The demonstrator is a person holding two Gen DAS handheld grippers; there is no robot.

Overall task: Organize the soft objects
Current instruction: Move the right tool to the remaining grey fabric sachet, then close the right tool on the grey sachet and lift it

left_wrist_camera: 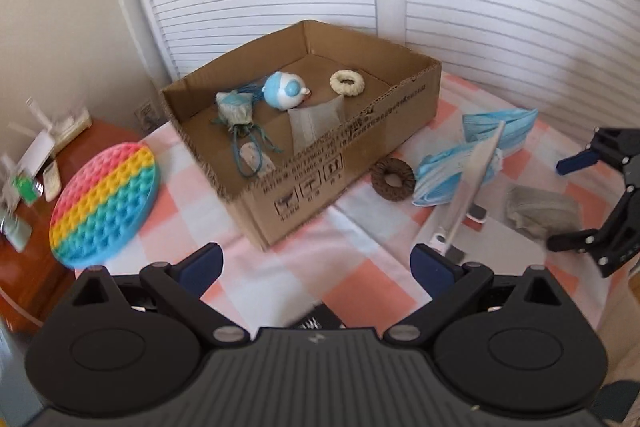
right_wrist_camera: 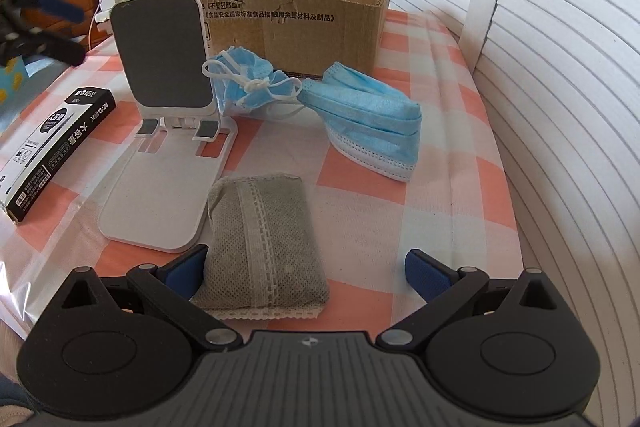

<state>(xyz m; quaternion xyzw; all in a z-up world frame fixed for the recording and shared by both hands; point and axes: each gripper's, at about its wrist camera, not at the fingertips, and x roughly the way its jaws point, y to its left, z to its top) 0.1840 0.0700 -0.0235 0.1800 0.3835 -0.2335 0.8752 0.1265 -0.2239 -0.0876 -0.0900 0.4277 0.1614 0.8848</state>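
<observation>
both wrist views low over table, sharing cardboard box (left_wrist_camera: 304,131) (right_wrist_camera: 296,23).

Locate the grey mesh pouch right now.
The grey mesh pouch lies on the checked tablecloth, directly ahead of the open right gripper, beside the white phone stand.

**Handheld grippers, pair: appearance**

Left gripper (left_wrist_camera: 316,267): matte black housing with a ribbed grey centre panel and small white logo; two round black side discs; black linkage arms with silver screws; dark blue fingers (left_wrist_camera: 202,263). Right gripper (right_wrist_camera: 306,269): identical build, with blue textured fingers (right_wrist_camera: 426,273).
</observation>
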